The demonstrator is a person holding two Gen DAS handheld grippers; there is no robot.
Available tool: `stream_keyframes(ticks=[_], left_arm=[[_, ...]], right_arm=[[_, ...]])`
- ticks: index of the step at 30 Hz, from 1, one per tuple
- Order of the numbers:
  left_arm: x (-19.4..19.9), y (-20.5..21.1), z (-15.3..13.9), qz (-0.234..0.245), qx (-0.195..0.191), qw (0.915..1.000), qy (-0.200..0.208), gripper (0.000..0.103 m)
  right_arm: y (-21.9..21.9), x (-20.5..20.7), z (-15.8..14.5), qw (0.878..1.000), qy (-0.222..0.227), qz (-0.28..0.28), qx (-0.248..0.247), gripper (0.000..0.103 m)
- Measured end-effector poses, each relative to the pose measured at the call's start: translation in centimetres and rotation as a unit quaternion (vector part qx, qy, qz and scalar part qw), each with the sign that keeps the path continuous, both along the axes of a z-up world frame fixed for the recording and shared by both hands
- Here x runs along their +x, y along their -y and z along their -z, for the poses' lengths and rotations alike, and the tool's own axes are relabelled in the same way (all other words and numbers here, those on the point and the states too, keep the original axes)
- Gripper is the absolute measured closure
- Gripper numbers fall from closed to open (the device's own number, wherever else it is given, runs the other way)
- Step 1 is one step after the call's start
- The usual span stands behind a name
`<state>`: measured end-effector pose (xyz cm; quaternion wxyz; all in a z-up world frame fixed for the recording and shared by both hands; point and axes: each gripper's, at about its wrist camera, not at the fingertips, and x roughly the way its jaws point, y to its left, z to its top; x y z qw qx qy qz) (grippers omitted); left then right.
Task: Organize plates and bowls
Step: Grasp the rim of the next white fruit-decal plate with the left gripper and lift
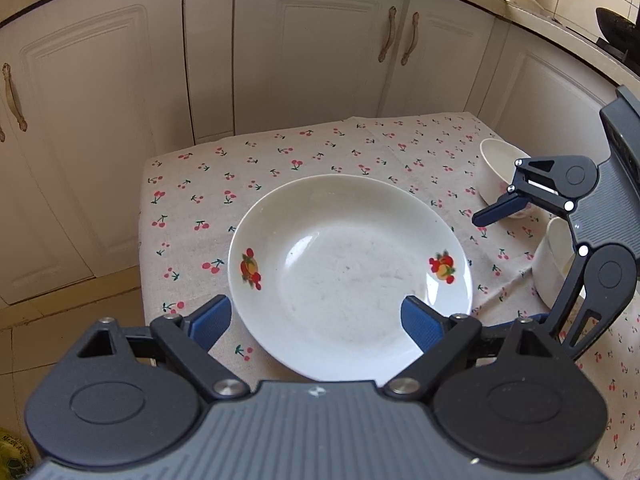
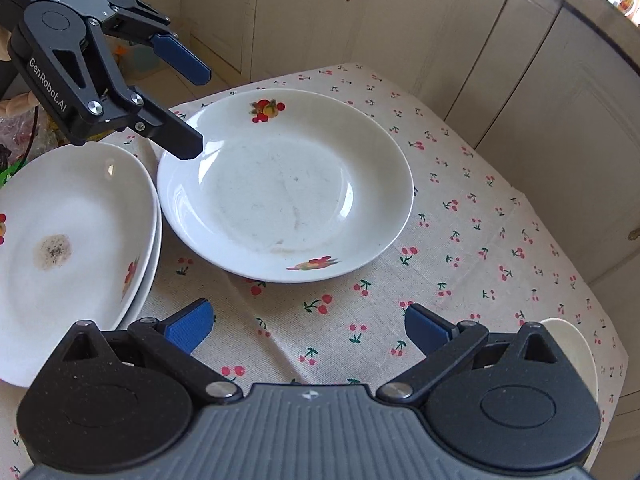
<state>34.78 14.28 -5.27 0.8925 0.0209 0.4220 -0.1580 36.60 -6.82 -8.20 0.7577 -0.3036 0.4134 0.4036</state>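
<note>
A: The kitchen has cream cabinets [image 1: 312, 60] behind a tabletop [image 2: 460, 240] covered with a cherry-print cloth.

B: How many plates?

A: One single plate [image 2: 284, 184] with fruit prints lies in the middle. Just beside it is a stack of plates [image 2: 72, 240]; two, I think, but the edge is not clear.

B: And bowls?

A: Two white bowls [image 1: 496, 168], near the right side.

B: The grippers?

A: The left hand-held gripper [image 1: 316, 320] has its jaws apart over the single plate's rim, holding nothing. The right hand-held gripper [image 2: 306, 326] is also apart and empty, above the cloth.
</note>
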Motion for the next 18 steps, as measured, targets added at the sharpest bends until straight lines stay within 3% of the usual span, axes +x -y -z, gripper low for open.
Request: stream_keyframes(ticks=[12, 18], left_arm=[[2.7, -1.0, 1.9, 0.0, -0.02, 0.9997, -0.017, 0.011], [3.6, -1.0, 2.4, 0.003, -0.032, 0.9991, -0.026, 0.011]], right_arm=[[-1.7, 3.1, 2.0, 0.998, -0.064, -0.01, -0.005, 0.0], [-2.2, 3.4, 2.1, 0.997, -0.064, -0.031, -0.008, 0.0]])
